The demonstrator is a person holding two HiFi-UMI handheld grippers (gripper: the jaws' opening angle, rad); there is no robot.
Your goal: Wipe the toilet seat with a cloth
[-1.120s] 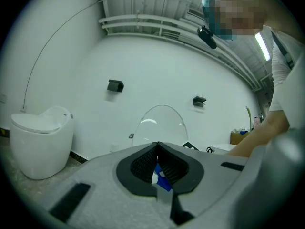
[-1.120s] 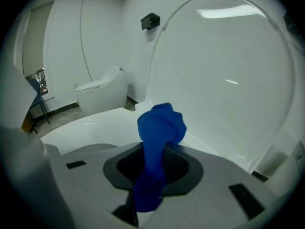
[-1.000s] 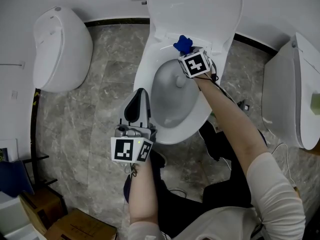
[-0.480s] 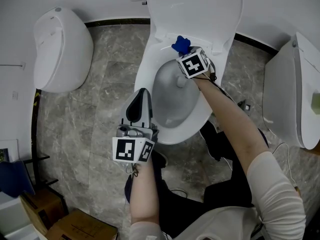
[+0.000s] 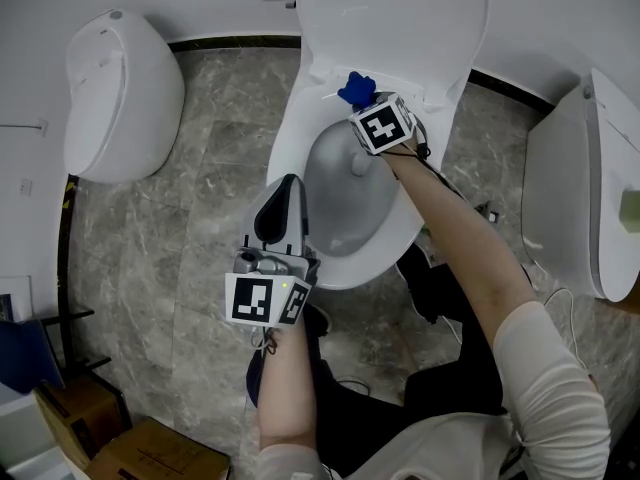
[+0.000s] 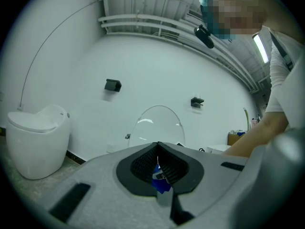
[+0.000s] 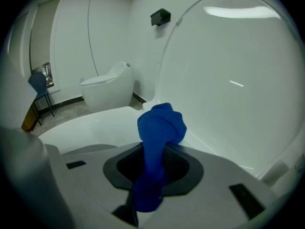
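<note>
1 gripper matters: our right gripper (image 5: 366,104) clamps the blue cloth (image 5: 356,88) at the toilet seat's (image 5: 288,140) rear, just below the raised lid (image 5: 390,18); our left gripper (image 5: 283,194), closed and empty, hangs well apart.

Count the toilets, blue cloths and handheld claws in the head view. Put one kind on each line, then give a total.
Toilets: 3 (left toilet, middle toilet, right toilet)
Blue cloths: 1 (blue cloth, gripped by the right claw)
Claws: 2 (left claw, right claw)
Total: 6
</note>
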